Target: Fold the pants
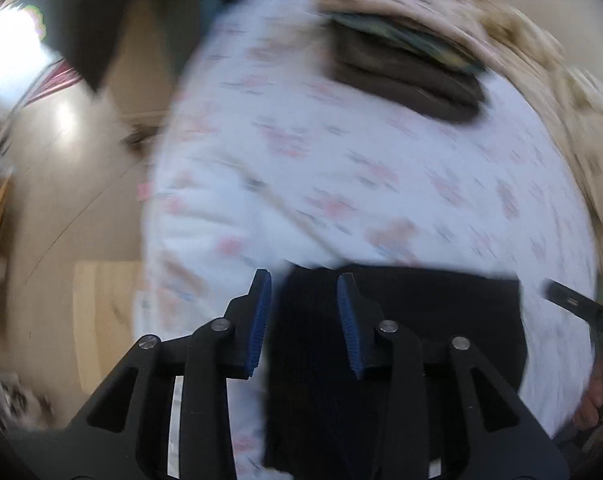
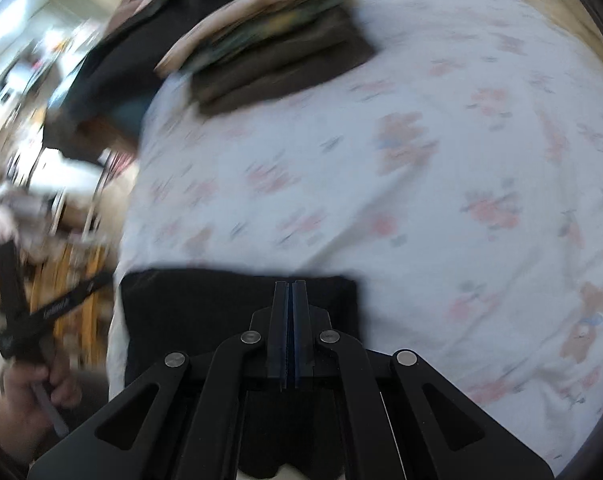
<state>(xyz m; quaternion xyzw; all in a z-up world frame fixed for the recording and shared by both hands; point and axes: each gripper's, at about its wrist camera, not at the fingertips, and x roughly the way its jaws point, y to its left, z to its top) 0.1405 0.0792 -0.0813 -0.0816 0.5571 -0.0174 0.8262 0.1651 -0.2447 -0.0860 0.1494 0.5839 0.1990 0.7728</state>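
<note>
Folded black pants [image 1: 401,320] lie on the near edge of a bed with a white floral sheet [image 1: 341,168]. My left gripper [image 1: 304,288] is open above the pants' left part, holding nothing. In the right wrist view the same black pants [image 2: 205,308] lie under my right gripper [image 2: 289,286], whose jaws are closed together with nothing seen between them. The other gripper and the hand holding it show at the left [image 2: 33,344]. Both views are blurred by motion.
A stack of folded brown and patterned clothes [image 1: 409,72] sits at the far side of the bed, also in the right wrist view [image 2: 277,48]. A beige blanket [image 1: 541,60] lies along the far right. The floor [image 1: 81,184] and furniture lie to the left.
</note>
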